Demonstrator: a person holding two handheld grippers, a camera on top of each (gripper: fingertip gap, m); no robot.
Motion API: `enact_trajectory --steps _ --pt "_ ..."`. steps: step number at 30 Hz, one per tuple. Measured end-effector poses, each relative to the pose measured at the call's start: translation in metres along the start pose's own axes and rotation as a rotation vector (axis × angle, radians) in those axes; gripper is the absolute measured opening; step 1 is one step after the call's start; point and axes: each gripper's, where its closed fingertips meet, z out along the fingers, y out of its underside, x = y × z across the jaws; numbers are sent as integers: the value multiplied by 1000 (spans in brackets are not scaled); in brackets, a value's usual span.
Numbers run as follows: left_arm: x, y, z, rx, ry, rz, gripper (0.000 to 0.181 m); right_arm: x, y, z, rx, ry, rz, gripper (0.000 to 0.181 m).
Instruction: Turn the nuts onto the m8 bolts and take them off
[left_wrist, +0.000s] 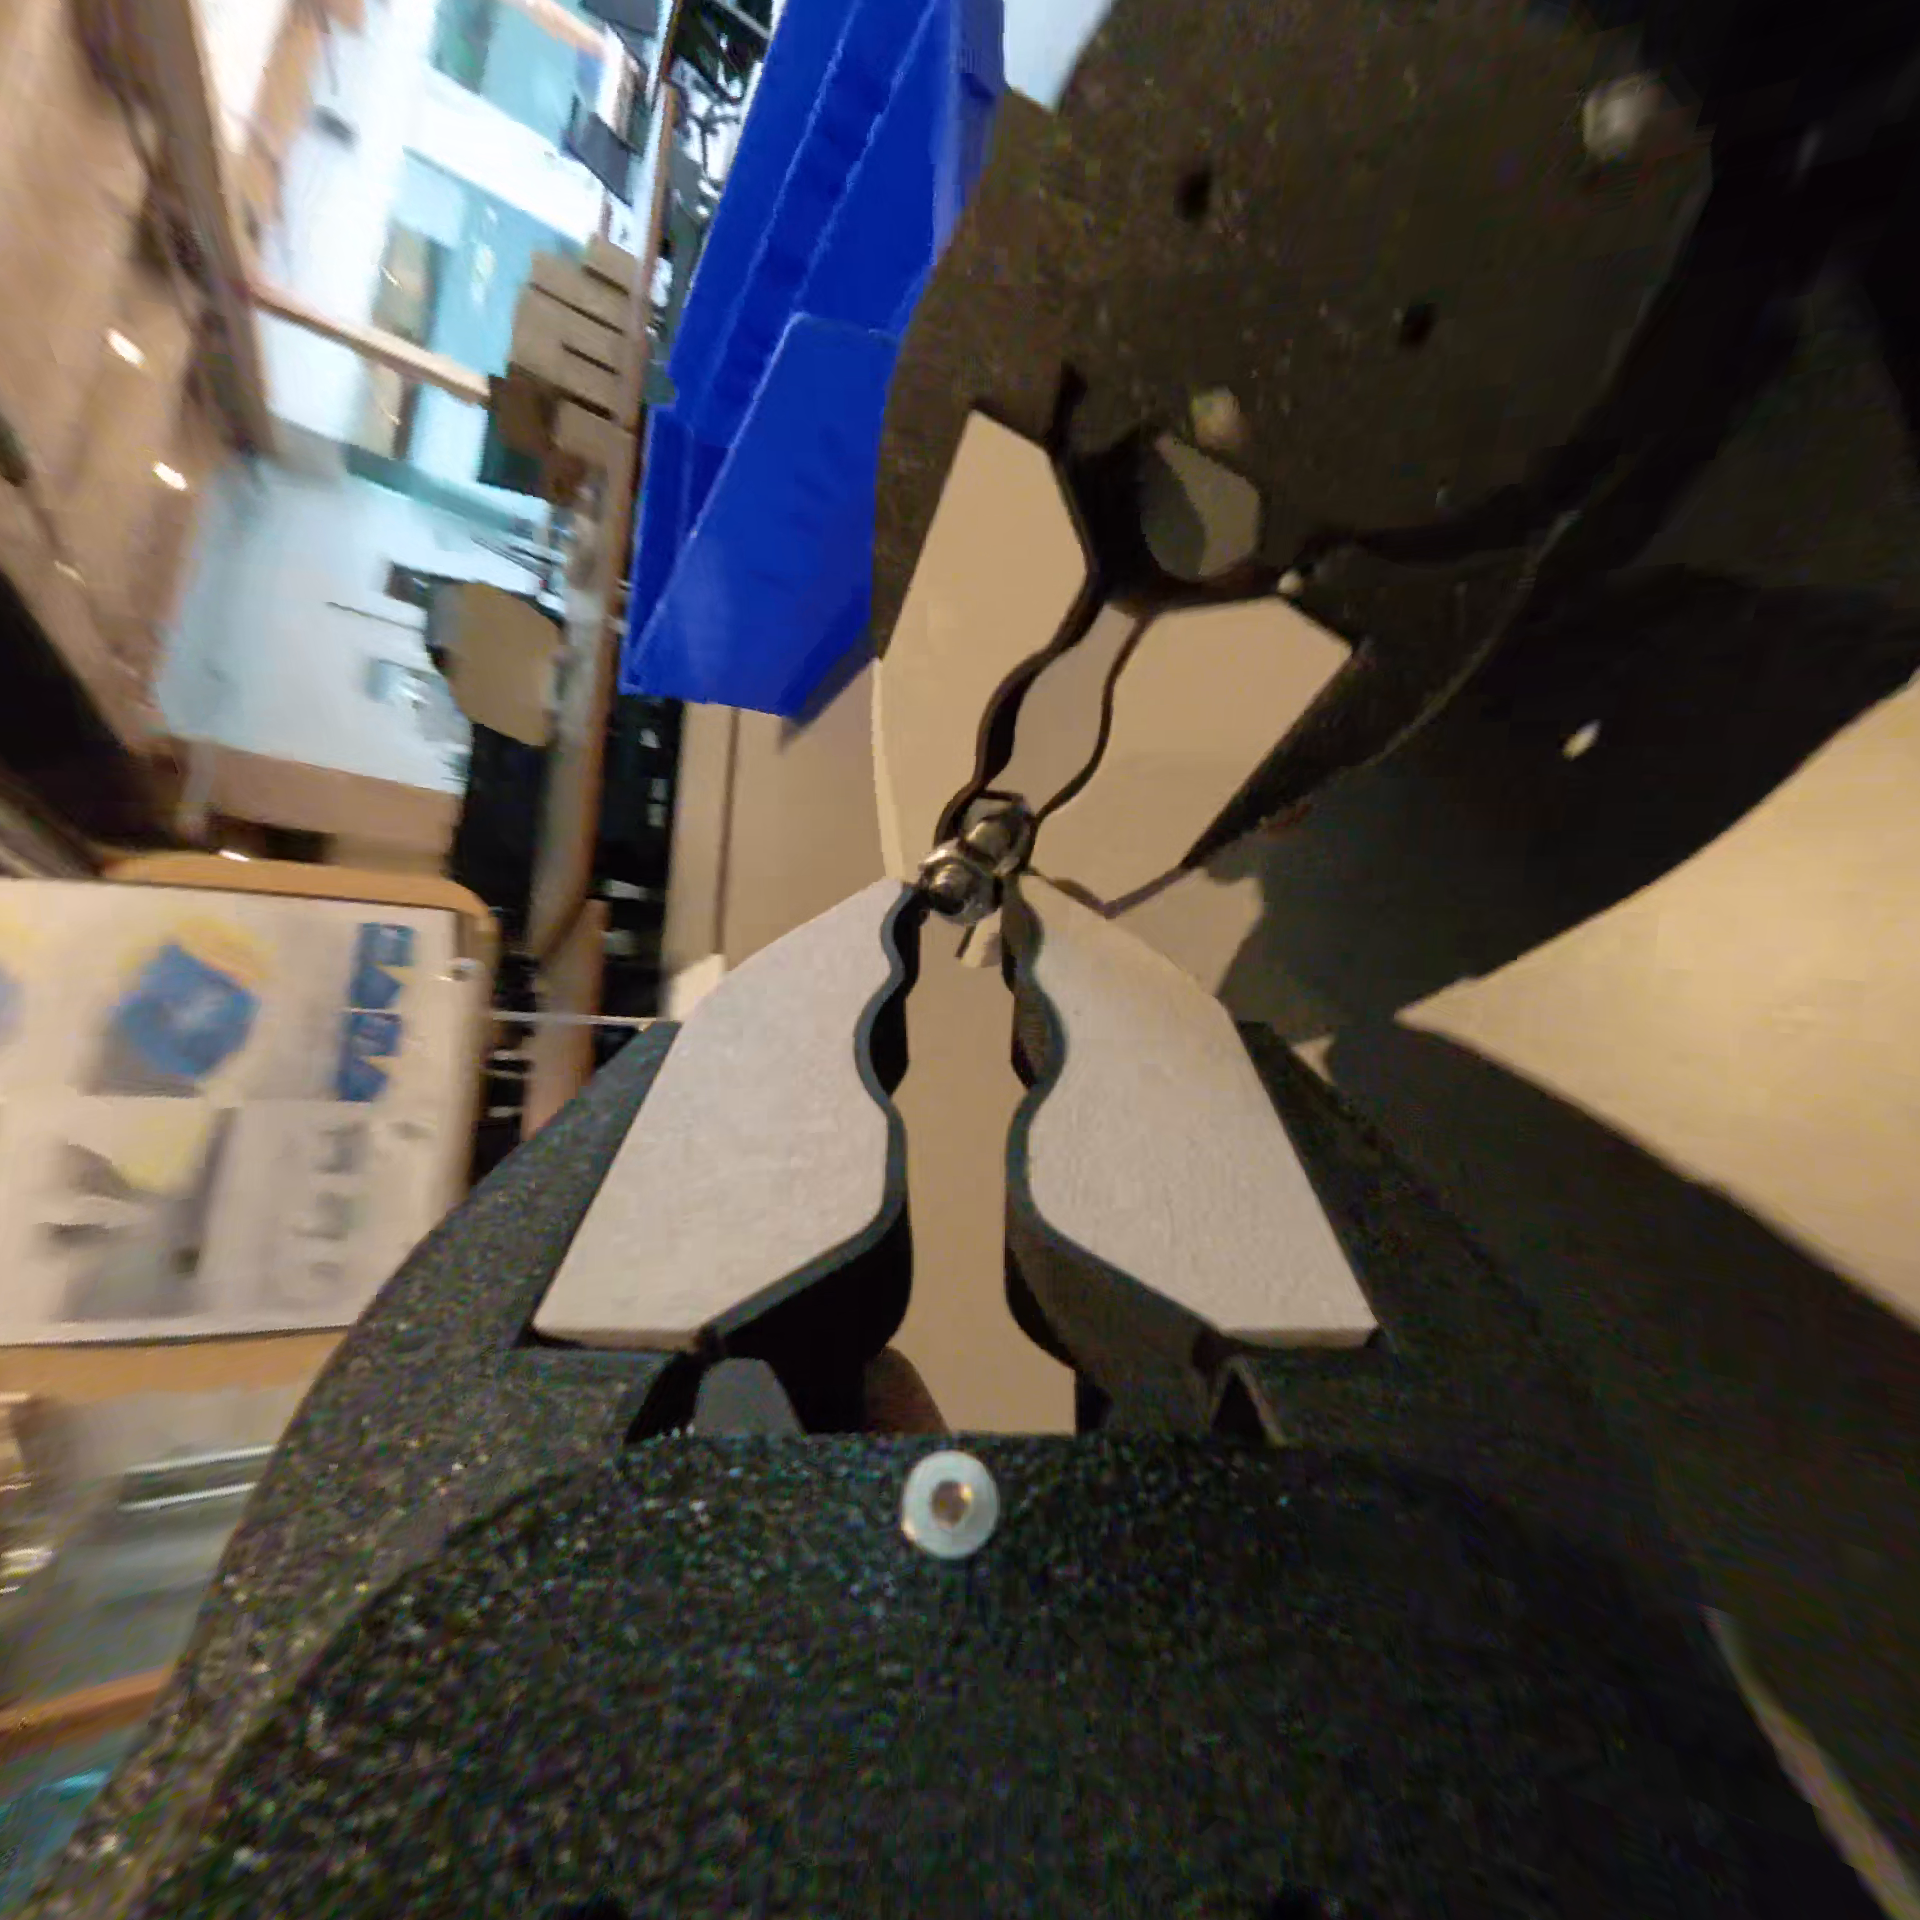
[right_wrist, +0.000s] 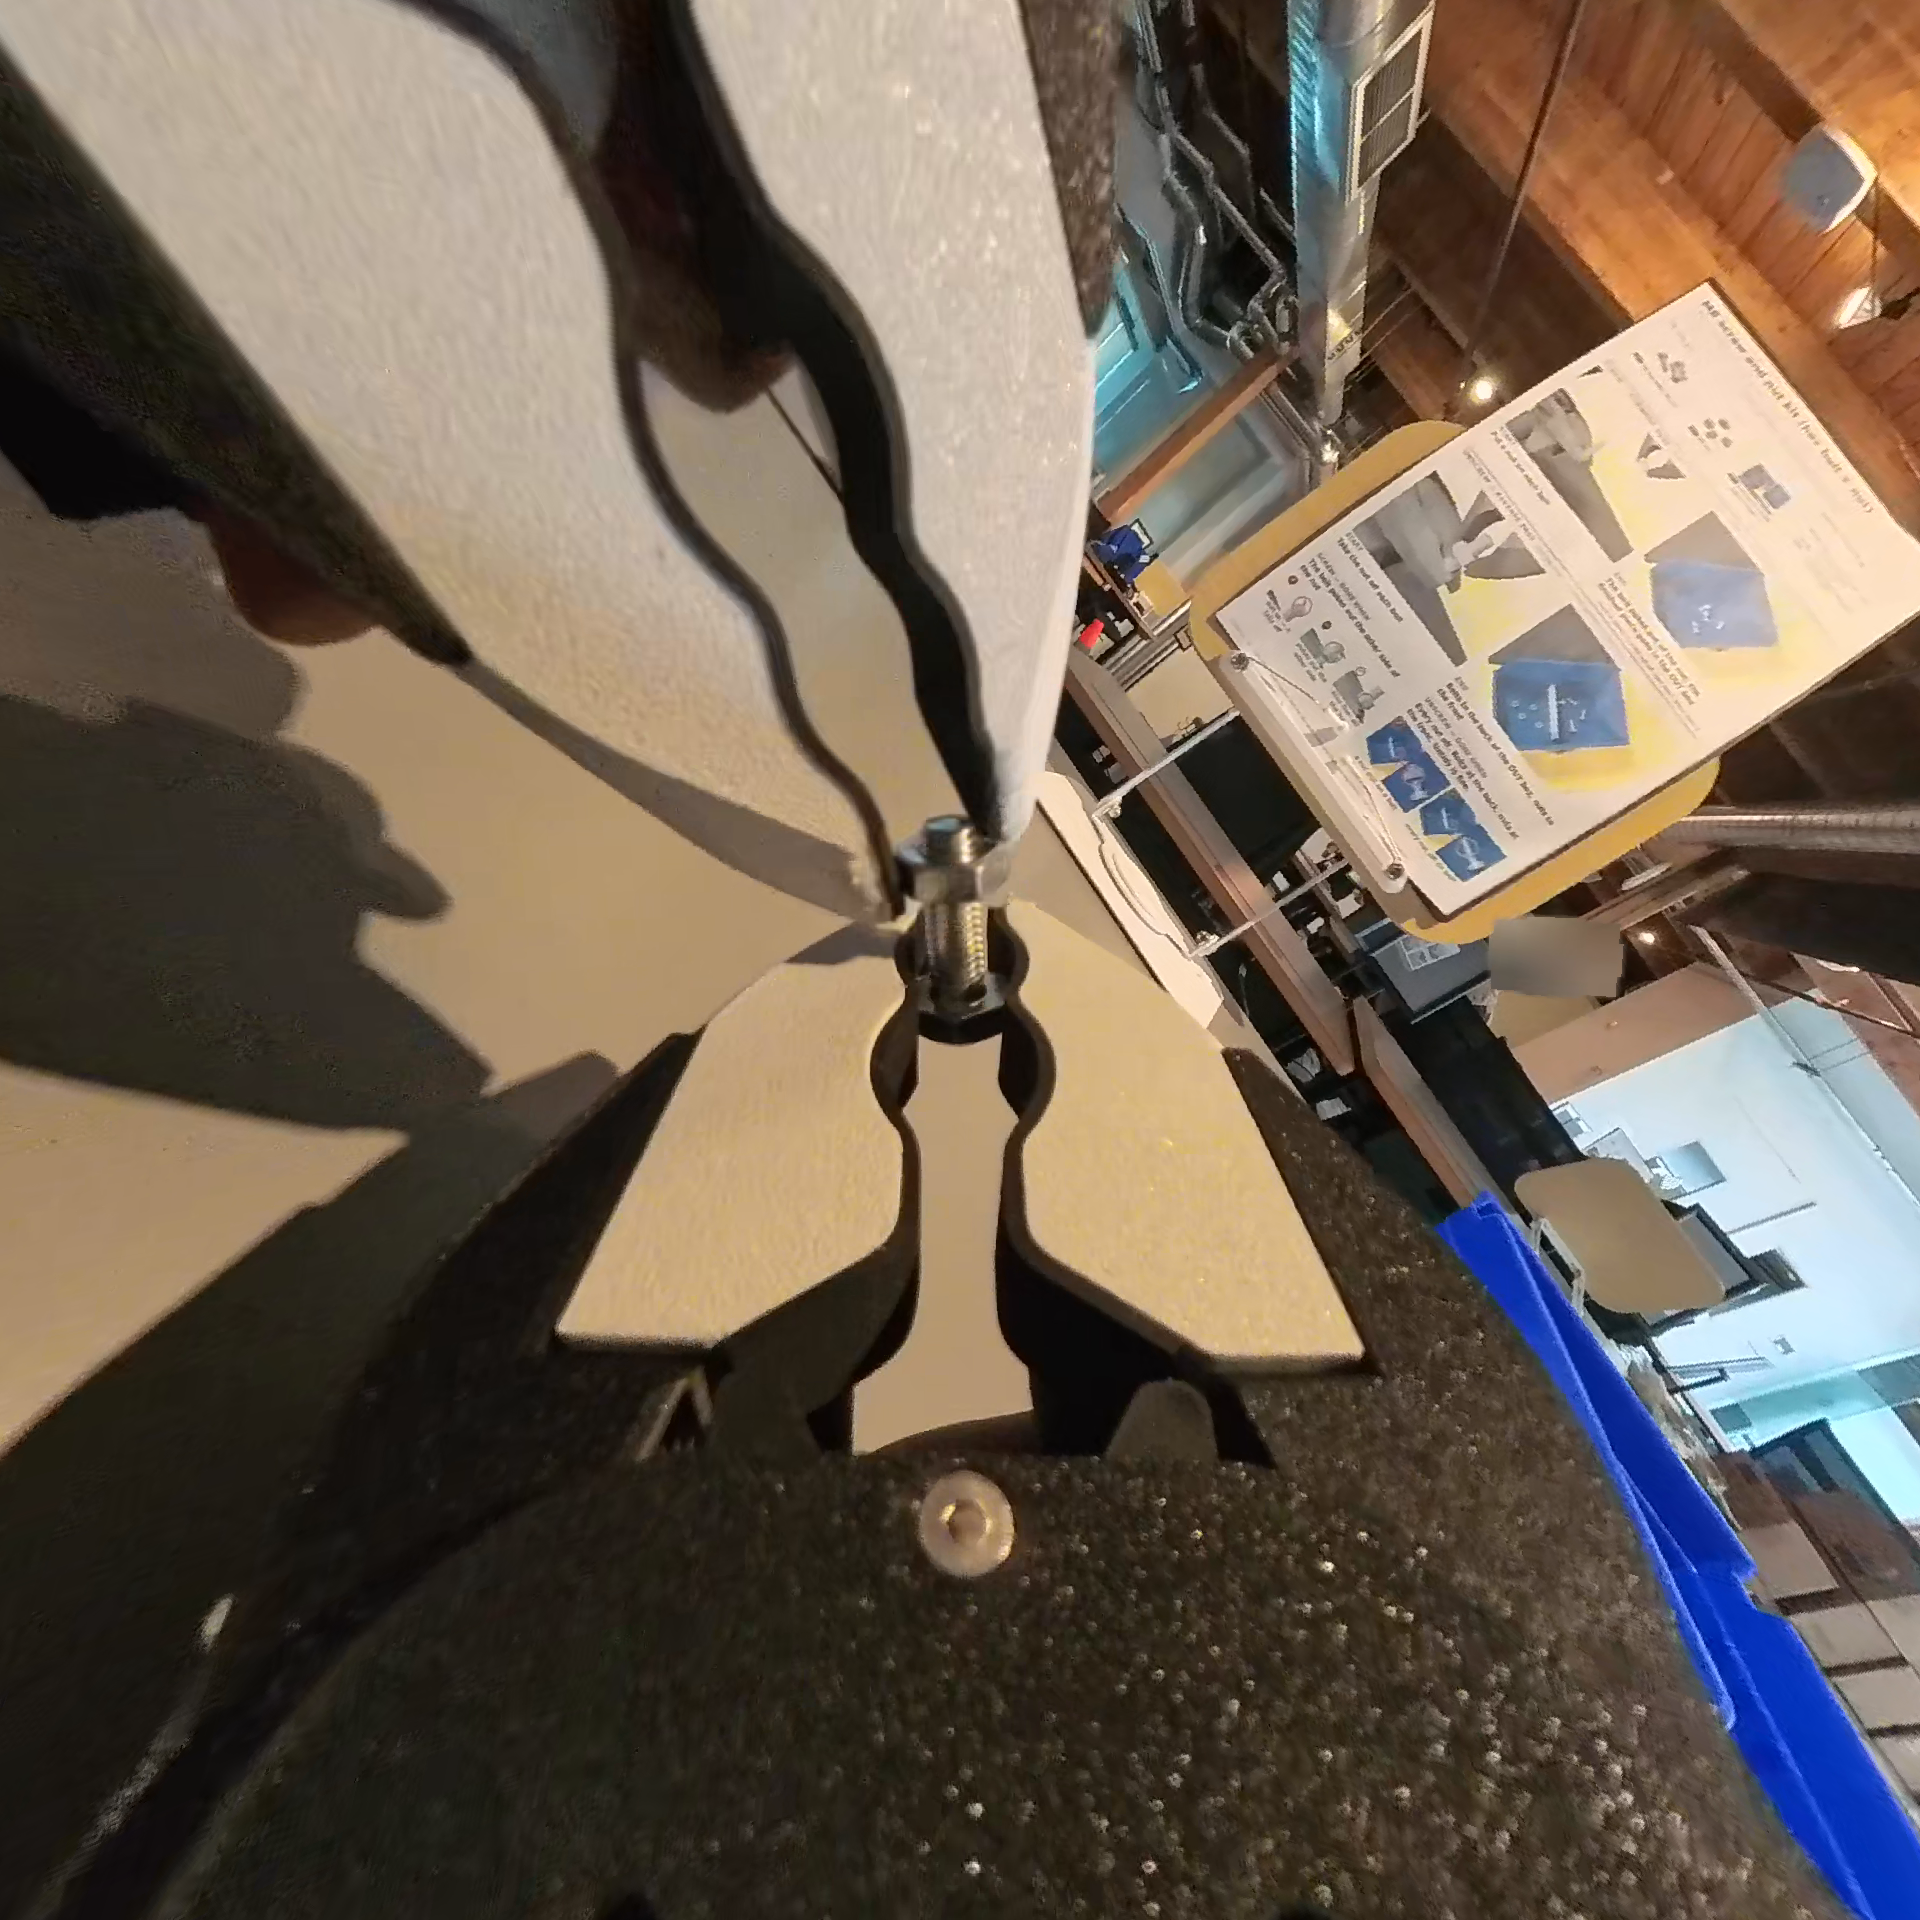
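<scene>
A silver M8 bolt is held in the air between my two grippers, which meet tip to tip. My right gripper is shut on the bolt's lower end, threads pointing away from it. My left gripper comes from above and is shut on a silver hex nut that sits near the bolt's far end. In the left wrist view, my left gripper pinches the nut at its tips, and the right gripper reaches in from the upper right. The bolt's head is hidden by the right jaws.
A blue plastic bin stands on the beige tabletop close behind the grippers; it also shows in the right wrist view. A printed instruction sheet on a board stands beyond the table edge. The tips of both grippers are at nearly the same place.
</scene>
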Motion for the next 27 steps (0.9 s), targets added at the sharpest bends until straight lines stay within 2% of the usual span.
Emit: enact_trajectory --steps 1,3,6,8,12,16,19,22,25,27 --pt "-1 3 1 -16 -17 28 16 0 0 0 1 0 -2 10" --pt "0 6 1 -22 1 -41 34 1 0 0 2 3 4 10" --pt "-2 -9 -8 85 82 -291 42 2 -1 -1 6 4 15 10" --pt "-6 -15 -13 116 127 -458 39 2 0 0 4 4 12 10" --pt "-5 -10 -11 53 191 -705 31 2 0 0 5 4 15 10" --pt "-2 -15 -7 47 204 -770 24 1 0 0 4 4 12 10" --pt "2 -9 -2 -2 183 -726 14 1 0 0 4 3 12 10" --pt "2 -8 -1 6 169 -634 14 1 1 0 0 1 11 10" --pt "2 -7 -1 41 139 -424 14 0 0 0 2 0 9 10" --pt "3 -5 0 74 80 -185 14 -1 2 0 -6 -4 2 10"
